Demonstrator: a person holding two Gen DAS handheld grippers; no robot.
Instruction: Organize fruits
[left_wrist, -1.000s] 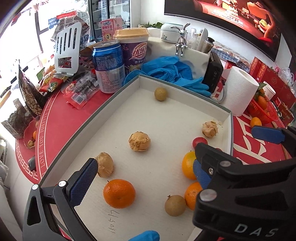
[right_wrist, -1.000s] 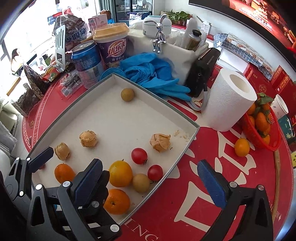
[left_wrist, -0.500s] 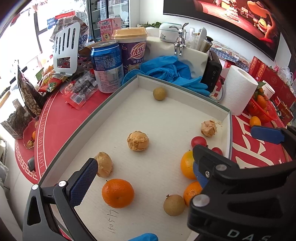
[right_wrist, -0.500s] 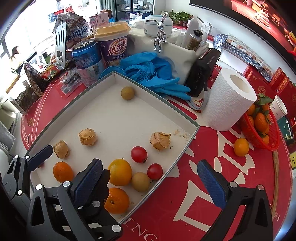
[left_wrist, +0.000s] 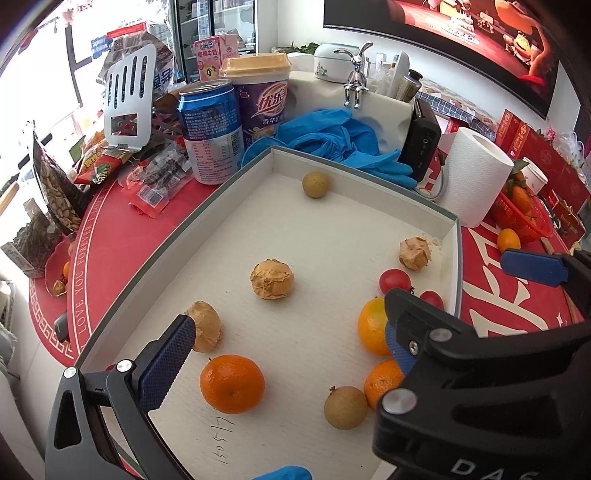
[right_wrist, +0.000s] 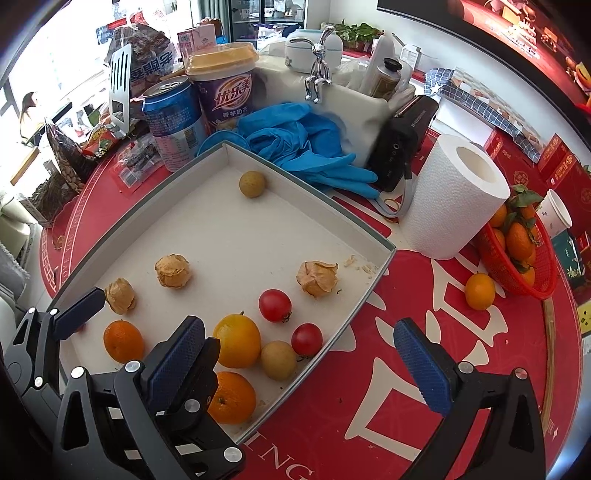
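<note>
While your left gripper hung wide open and empty over the white tray, the left wrist view listed: one orange between its fingers, husked fruit mid-tray, brown round fruit at the far wall. Right wrist view: your right gripper gaped equally wide, holding nothing, straddling the tray's near edge; two cherry tomatoes, loose orange beside red basket.

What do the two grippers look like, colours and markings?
Both match: the left gripper and the right gripper have black plastic frames with triangular cut-outs and silver screws, and jaws lined with blue textured pads. White letters "DAS" show on one black body in the left wrist view. No cables or sleeves visible.
</note>
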